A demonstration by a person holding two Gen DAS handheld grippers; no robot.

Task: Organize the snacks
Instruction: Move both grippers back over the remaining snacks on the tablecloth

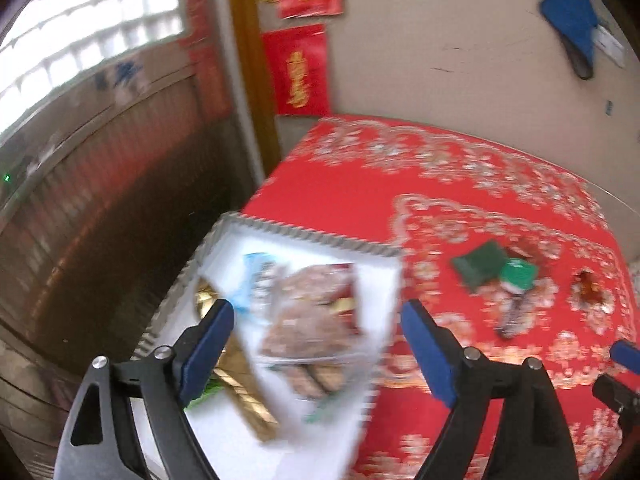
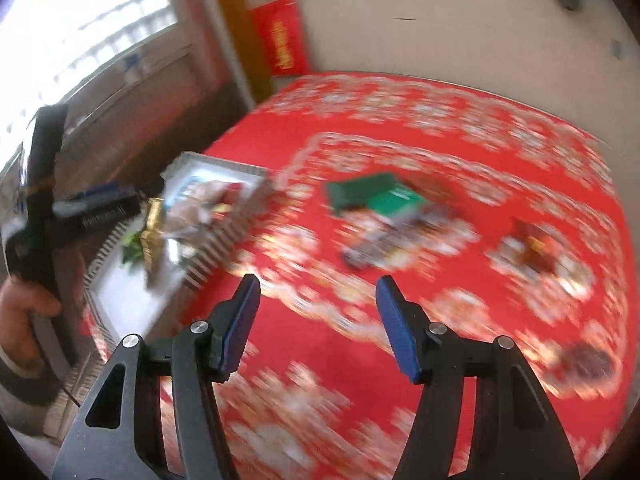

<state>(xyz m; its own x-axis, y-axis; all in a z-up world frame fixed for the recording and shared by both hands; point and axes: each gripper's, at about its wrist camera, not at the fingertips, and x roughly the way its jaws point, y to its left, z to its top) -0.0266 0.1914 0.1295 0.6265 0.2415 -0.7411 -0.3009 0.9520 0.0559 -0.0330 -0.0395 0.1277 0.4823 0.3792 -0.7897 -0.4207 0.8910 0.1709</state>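
A white basket (image 1: 320,236) with a ribbed rim sits at the table's left edge; it also shows in the right wrist view (image 2: 224,168). In it lie a clear bag of brown snacks (image 1: 316,312), a gold packet (image 1: 248,396) and a blue-white packet (image 1: 256,272). My left gripper (image 1: 318,320) is open and empty above the basket. Green packets (image 1: 496,268) and a dark packet (image 1: 512,316) lie on the red cloth to the right; the green ones (image 2: 376,196) show ahead of my right gripper (image 2: 316,296), which is open, empty and above the cloth.
The table wears a red patterned cloth (image 2: 440,120). A red-brown snack (image 1: 588,288) lies at the right, also in the right wrist view (image 2: 536,244), and a dark one (image 2: 588,360) nearer. A wall with red posters (image 1: 300,72) is behind. A dark drop lies left of the table.
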